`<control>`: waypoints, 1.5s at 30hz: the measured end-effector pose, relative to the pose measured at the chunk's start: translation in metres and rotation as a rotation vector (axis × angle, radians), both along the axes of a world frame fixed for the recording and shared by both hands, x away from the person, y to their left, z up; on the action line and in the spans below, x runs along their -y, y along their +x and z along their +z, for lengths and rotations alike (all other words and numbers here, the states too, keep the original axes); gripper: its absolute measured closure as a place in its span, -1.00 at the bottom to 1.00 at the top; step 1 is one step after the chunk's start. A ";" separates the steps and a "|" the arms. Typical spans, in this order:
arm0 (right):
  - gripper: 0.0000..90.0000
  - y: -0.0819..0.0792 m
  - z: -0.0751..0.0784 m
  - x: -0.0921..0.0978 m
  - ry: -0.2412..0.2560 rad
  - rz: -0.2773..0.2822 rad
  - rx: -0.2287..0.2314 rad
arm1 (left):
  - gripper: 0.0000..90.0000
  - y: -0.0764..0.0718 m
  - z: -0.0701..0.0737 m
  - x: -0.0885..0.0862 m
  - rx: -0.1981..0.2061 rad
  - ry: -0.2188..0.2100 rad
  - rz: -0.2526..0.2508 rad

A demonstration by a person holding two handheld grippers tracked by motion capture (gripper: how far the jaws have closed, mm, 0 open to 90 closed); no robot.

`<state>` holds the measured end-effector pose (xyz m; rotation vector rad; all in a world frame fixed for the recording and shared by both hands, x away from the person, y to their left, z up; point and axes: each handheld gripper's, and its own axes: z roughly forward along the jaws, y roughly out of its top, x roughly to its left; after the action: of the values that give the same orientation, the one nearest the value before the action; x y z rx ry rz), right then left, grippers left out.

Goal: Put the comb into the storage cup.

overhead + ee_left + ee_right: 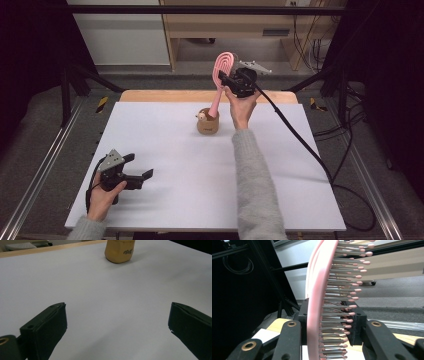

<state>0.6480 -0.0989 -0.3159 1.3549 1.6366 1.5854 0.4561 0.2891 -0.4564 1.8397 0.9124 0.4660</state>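
So over on the left, the left gripper [142, 176] is sitting low at the near-left part of the white worktop [165, 165], jaws spread wide apart with nothing between them. In the left gripper view it's looking across bare worktop toward the tan holder [120, 251], which is standing well ahead of the jaws.

Moving right, that little monkey-faced holder [207, 121] is standing toward the far middle of the worktop, and the pink hairbrush [220, 80] is rising out of it, handle down, head up and tilted. The right gripper [226, 80] is up in the air clamping the brush head; in the right gripper view the pink brush [318, 302] is running upright between the jaws, its bristles [344, 290] pointing to the right.
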 end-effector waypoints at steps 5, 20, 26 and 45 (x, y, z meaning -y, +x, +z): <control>0.41 0.003 -0.003 -0.002 0.006 -0.004 -0.002 | -0.95 0.000 0.000 0.000 0.001 0.001 0.001; 0.41 0.012 -0.017 -0.009 -0.010 -0.018 -0.020 | -0.95 0.000 0.000 0.000 0.001 0.001 0.001; 0.41 0.013 -0.023 -0.013 -0.016 -0.017 -0.026 | -0.95 0.000 0.000 0.000 0.001 0.002 0.001; 0.41 0.011 -0.048 -0.014 0.004 -0.027 -0.061 | -0.95 0.000 0.000 0.001 0.003 0.002 -0.001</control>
<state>0.6594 -0.0845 -0.3639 1.4351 1.6443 1.5463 0.4558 0.2884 -0.4561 1.8408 0.9097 0.4689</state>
